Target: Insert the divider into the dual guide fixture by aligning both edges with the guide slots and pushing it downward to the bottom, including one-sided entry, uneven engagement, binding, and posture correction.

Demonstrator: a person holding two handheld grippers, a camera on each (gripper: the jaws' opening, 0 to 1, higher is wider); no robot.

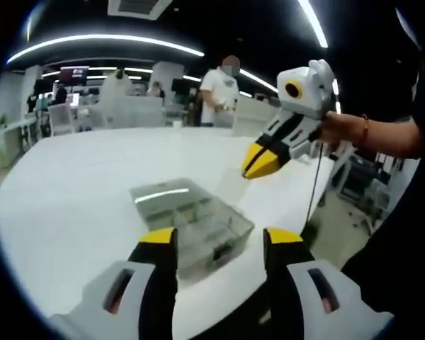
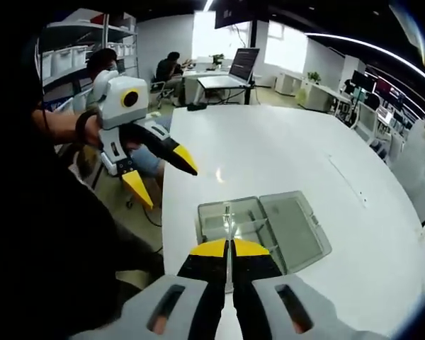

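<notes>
Right tongs [image 2: 230,249]: closed on what I take to be the divider [image 1: 229,185], a thin clear sheet. In the right gripper view it reads as a bright line [image 2: 230,218] rising from between the yellow tips.
Left tongs [image 1: 221,239]: spread wide and holding nothing, above the near edge of the surface [image 1: 78,184].
Each in the other's view: the right tongs [image 1: 256,166] hang above the fixture's far side; the left tongs [image 2: 166,183] stand off beyond the surface's edge.
Divider, place: in the air just above the fixture [image 1: 198,219], not yet in the slots as far as I can judge.
Fixture: a clear box [image 2: 262,228] with its lid laid open flat, inner walls faintly visible. The slots themselves are too faint to pick out.
Handling, my read: light, stiff, slick plastic, likely to skew or bind if one edge leads. I would keep the grip at the top edge, centred, and leave both side edges free.
Fixture, my read: light enough to slide under a push, so the free tongs could steady a wall.
Around: a cable [image 1: 313,191] dangles from the right tongs, and a person [image 1: 219,88] stands well beyond the far edge.
In the way: the open lid lies beside the box, not over it.
</notes>
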